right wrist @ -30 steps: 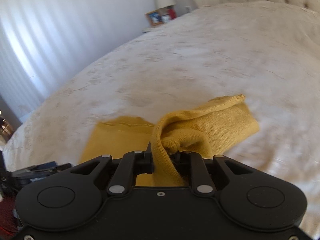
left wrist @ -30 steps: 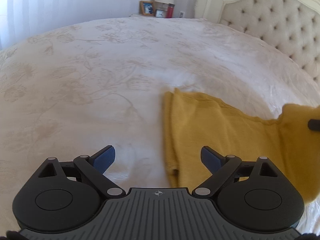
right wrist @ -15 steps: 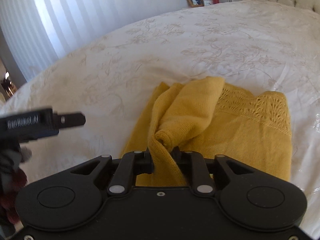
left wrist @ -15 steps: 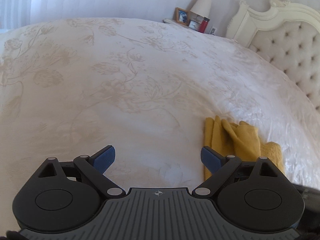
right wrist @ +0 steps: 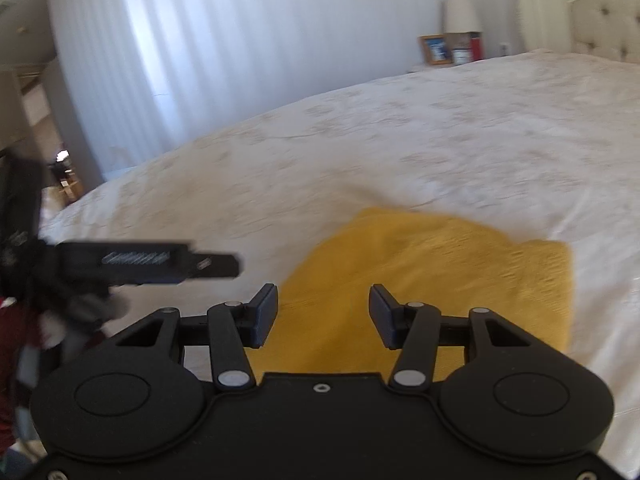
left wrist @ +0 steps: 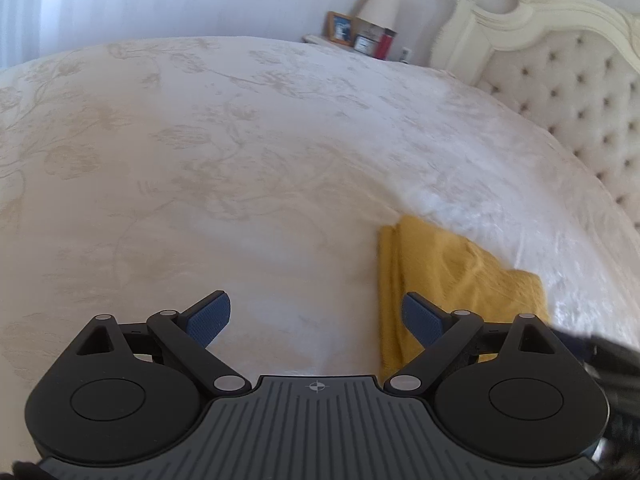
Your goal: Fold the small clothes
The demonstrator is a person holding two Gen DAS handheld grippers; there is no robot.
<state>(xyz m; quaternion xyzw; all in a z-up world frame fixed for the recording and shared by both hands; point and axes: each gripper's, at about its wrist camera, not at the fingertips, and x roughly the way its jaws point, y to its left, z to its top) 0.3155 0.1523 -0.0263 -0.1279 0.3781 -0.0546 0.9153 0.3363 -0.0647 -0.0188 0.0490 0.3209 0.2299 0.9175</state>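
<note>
Right wrist view: yellow knit garment (right wrist: 432, 280) lies folded flat on the bedspread (right wrist: 440, 140), right gripper (right wrist: 323, 312) over its near edge, jaws opening with no cloth pinched.
Detail: the garment lies as a rough rectangle near the near side of the bed, and its knit surface shows in the gap between the right gripper's pads, which don't press on it. In the left wrist view the same garment (left wrist: 452, 280) sits to the right of the left gripper (left wrist: 316, 322), whose blue pads (left wrist: 210, 320) stand wide apart over bare floral bedspread (left wrist: 200, 160), holding nothing; its right pad overlaps the garment's left edge in the picture, contact unclear. Left gripper body also shows, blurred, at the right wrist view's left side (right wrist: 160, 266). Beyond: tufted headboard (left wrist: 580, 100), lamp (left wrist: 380, 6), picture frame (left wrist: 339, 28) on a nightstand, white curtain (right wrist: 240, 60).
</note>
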